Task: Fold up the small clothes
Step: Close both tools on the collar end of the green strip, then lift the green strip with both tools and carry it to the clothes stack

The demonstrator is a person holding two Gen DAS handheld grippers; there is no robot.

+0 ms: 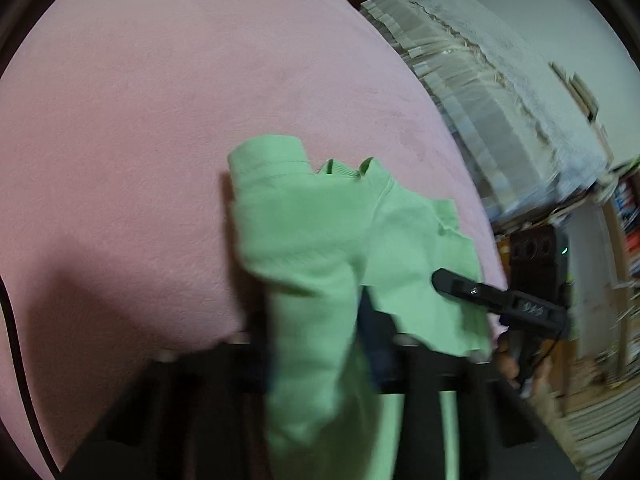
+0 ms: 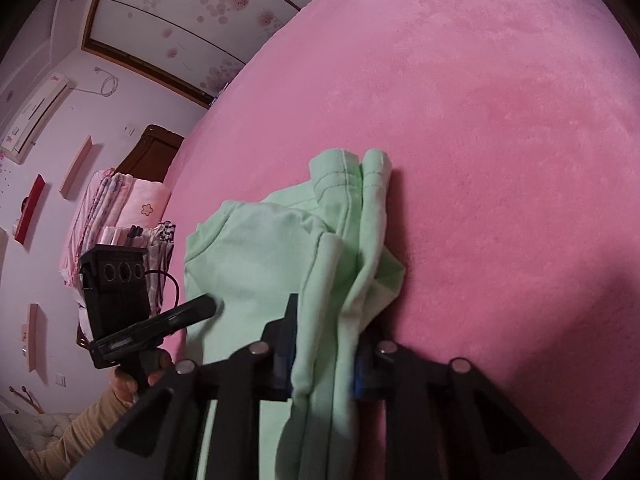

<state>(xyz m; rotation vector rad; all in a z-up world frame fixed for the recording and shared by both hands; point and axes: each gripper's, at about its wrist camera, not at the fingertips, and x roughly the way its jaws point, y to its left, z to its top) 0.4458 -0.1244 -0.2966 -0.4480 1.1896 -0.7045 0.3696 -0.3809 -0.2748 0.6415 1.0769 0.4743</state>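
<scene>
A small light-green garment (image 1: 320, 220) lies bunched on the pink bed cover (image 1: 140, 120). In the left wrist view my left gripper (image 1: 316, 332) is shut on a fold of it, with the cloth hanging down between the fingers. My right gripper (image 1: 440, 280) reaches onto the garment's right edge. In the right wrist view the right gripper (image 2: 326, 332) is shut on a hemmed fold of the green garment (image 2: 260, 256). There the left gripper (image 2: 210, 304) comes in from the left, its tip on the cloth. The cloth hides the pads of both grippers.
The pink cover (image 2: 500, 120) stretches far beyond the garment. A furniture piece under a striped cloth (image 1: 480, 92) and shelves (image 1: 628, 216) stand past the bed's right edge. Stacked bedding (image 2: 120, 208) and a wardrobe (image 2: 192, 12) lie past its left side. A sleeve (image 2: 92, 416) shows low left.
</scene>
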